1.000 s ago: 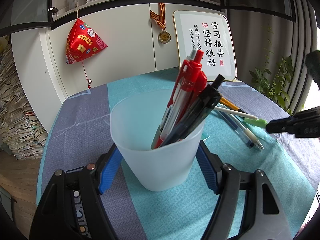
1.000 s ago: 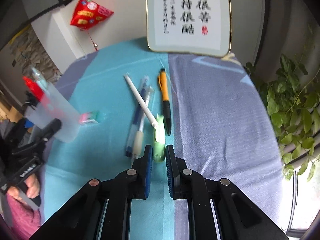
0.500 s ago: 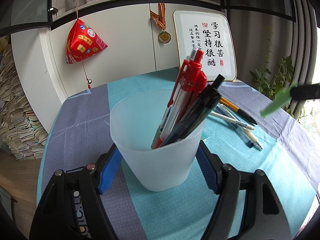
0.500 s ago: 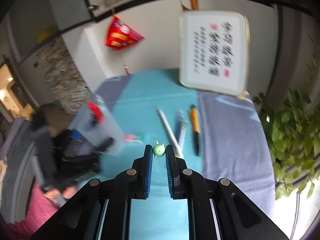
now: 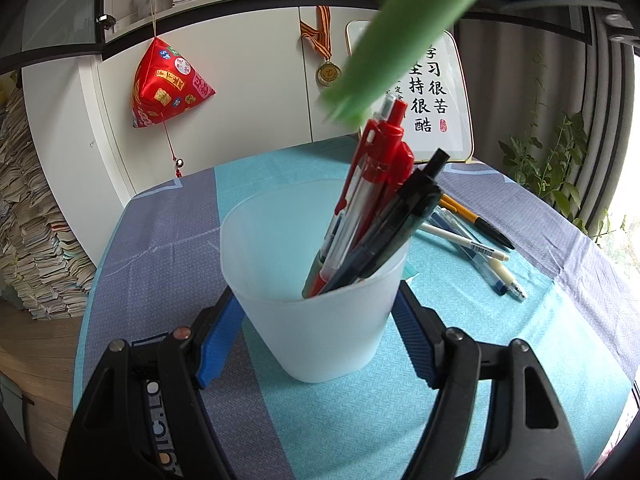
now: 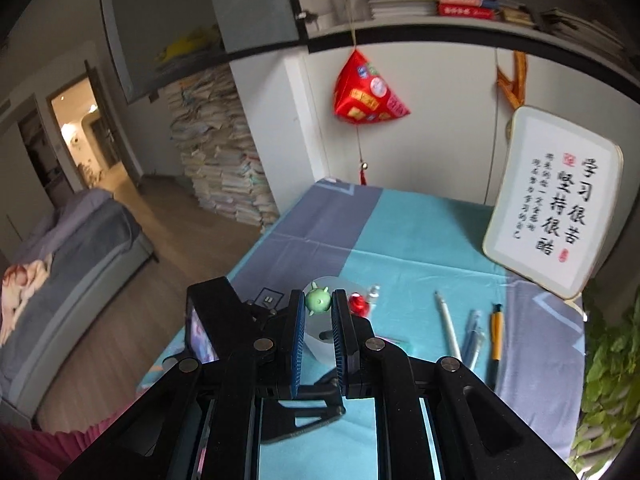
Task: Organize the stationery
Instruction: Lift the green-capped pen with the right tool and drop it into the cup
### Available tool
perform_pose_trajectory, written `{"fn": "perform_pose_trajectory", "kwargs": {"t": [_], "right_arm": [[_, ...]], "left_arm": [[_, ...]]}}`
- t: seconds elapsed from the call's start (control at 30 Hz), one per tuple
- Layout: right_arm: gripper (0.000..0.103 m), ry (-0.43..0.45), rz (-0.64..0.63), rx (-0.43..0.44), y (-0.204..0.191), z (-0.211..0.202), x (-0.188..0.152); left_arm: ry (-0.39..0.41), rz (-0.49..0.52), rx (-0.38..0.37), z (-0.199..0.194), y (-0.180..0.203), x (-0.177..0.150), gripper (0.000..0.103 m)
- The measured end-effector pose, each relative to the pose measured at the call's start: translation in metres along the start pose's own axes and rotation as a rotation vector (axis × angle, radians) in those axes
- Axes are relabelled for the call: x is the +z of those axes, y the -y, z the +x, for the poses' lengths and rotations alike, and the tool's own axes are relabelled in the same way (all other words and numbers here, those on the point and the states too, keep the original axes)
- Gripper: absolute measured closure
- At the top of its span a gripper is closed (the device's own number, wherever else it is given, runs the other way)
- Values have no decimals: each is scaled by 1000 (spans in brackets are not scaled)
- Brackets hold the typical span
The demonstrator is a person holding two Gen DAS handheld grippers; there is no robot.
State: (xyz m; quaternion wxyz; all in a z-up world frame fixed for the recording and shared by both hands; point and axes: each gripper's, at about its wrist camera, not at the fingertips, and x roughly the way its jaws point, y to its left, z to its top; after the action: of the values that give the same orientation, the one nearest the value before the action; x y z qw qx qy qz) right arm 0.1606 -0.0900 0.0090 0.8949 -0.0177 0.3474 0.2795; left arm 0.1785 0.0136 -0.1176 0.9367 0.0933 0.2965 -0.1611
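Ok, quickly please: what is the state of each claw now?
Left claw: closed on the white cup.
Right claw: closed on the green pen, above the cup.

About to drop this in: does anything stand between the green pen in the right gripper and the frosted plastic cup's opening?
Partly. The red and black pens lean across the right side of the frosted plastic cup, close to the green pen. The cup's left side is open.

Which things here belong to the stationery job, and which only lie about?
Job: green pen in right gripper; cup in left gripper; loose pens.
Lying about: framed calligraphy; red pouch; medal; plant.
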Motion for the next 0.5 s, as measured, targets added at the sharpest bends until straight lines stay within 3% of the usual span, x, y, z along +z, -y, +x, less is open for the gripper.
{"fn": "perform_pose_trajectory", "kwargs": {"t": [0.5], "right_arm": [[90,-97,41,15,12,46,9]], "left_arm": [[0,0,0,0,0,0,31]]}}
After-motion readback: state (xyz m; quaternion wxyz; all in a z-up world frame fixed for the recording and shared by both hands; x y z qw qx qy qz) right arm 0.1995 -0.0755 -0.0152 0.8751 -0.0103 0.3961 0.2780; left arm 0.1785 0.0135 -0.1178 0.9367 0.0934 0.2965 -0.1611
